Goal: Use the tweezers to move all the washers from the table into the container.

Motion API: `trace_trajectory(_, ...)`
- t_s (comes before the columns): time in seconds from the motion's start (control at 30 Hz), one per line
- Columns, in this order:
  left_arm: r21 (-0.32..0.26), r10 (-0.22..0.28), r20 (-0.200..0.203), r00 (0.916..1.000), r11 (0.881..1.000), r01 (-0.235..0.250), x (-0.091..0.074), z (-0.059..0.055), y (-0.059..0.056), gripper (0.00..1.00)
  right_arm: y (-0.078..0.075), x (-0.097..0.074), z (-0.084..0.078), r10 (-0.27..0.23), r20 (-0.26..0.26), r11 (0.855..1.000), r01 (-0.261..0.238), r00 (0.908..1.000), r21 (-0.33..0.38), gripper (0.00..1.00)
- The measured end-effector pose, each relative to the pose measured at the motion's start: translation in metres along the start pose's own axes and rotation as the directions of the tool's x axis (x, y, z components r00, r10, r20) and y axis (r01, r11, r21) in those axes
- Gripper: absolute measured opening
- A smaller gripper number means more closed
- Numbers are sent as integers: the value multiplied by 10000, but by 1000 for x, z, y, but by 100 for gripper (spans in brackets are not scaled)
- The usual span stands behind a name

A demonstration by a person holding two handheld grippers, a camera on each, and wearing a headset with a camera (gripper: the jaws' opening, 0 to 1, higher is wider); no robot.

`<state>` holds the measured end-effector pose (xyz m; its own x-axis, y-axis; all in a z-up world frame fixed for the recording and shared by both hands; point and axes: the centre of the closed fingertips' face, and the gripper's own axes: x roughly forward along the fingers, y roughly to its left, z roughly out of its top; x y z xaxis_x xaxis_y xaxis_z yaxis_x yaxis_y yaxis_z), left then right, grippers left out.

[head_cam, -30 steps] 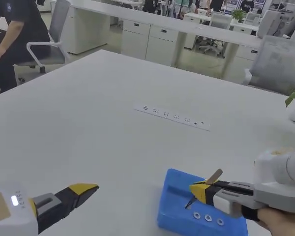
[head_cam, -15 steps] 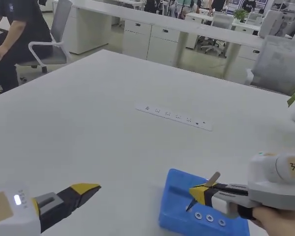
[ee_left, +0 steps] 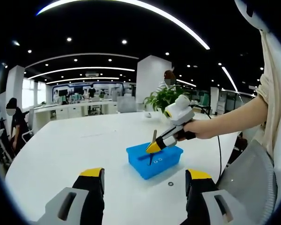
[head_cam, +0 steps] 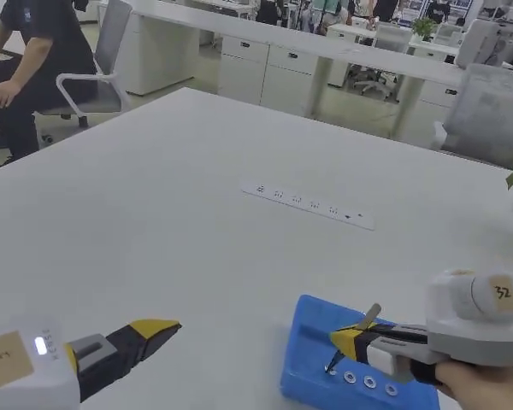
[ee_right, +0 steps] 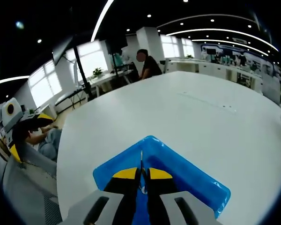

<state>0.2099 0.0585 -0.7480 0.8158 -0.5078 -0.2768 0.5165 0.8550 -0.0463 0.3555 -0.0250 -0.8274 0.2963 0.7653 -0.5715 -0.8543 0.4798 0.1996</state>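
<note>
- The right gripper [head_cam: 340, 338] is pinched narrow on the tweezers [head_cam: 332, 362]. Their thin tips point down from its jaws into the blue container [head_cam: 301, 343]. Whether a washer sits between the tips is too small to tell.
- Risk: if the tips open high above the container floor, a released washer could bounce or roll over the low rim just ahead of the jaws.
- Risk: the tweezers sit slanted in the grip, so a knock against the container wall could twist them loose. It could also shove the light container across the table [head_cam: 197, 213].
- The left gripper [head_cam: 158, 330] hangs wide open over bare table, well to the side of the container, holding nothing.
- Three washers [head_cam: 369, 382] lie in a row on the container floor, just below and beside the tweezer tips. They are small, flat, pale metal rings.
- One lone washer [ee_left: 171, 183] lies on the table outside the container, between it and the left gripper's jaws. The task looks unfinished.
</note>
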Motion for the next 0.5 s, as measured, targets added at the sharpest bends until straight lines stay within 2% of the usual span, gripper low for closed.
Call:
trace_trajectory(0.07,-13,12,24,10000,10000,-12,0,0,0,71,0,1,-1,4,-38,10000,-5,10000,-23,3)
trace_trajectory(0.17,5,13,5,10000,10000,-13,0,0,0,71,0,2,0,-50,-113,9979,42,9999,-641,3)
trace_trajectory(0.27,39,1,-12,10000,10000,-1,1,0,-1,71,1,2,0,55,-164,9980,-65,9998,-636,3)
trace_trajectory(0.5,37,-32,-34,10000,10000,32,1,1,-2,71,3,-2,1,-79,-57,9977,75,10000,-679,4)
